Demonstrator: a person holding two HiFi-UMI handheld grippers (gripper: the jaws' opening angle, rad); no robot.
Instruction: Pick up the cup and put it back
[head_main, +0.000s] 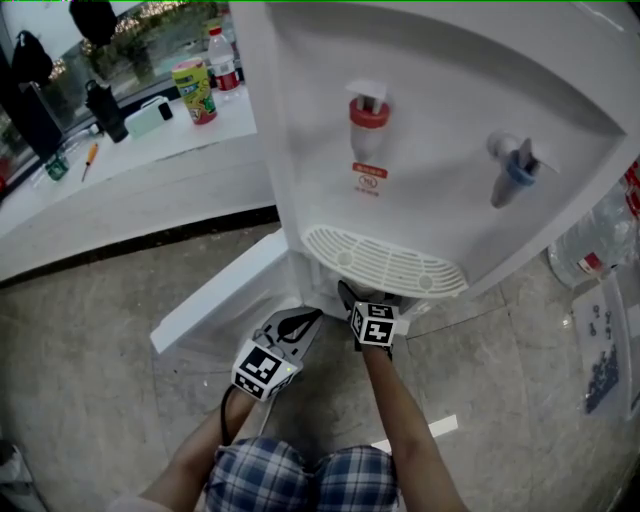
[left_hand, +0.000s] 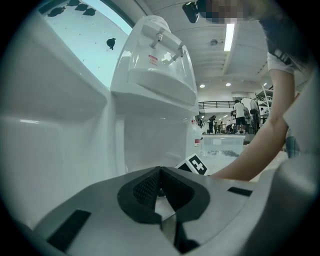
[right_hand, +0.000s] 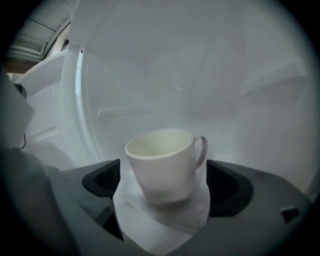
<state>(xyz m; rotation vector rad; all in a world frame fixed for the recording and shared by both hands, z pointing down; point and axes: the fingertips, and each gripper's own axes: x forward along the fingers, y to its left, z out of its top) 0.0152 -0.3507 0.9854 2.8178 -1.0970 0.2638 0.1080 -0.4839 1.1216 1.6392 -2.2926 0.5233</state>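
the white cup is standing upright at the centre of the right gripper view, inside the water dispenser's lower compartment, showing no contents. the right gripper is sitting open, jaws flanking the cup without contact. the left gripper is resting closed and empty. the cup is judged rigid, glazed, slippery and breakable; gripping across the body, handle clear, is looking advisable.

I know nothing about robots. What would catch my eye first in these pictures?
A big white water dispenser fills the head view, with a red tap and a blue tap. Below them, the right tool reaches into its lower compartment, jaws apart on either side of a white cup. The left tool sits outside, jaws together.
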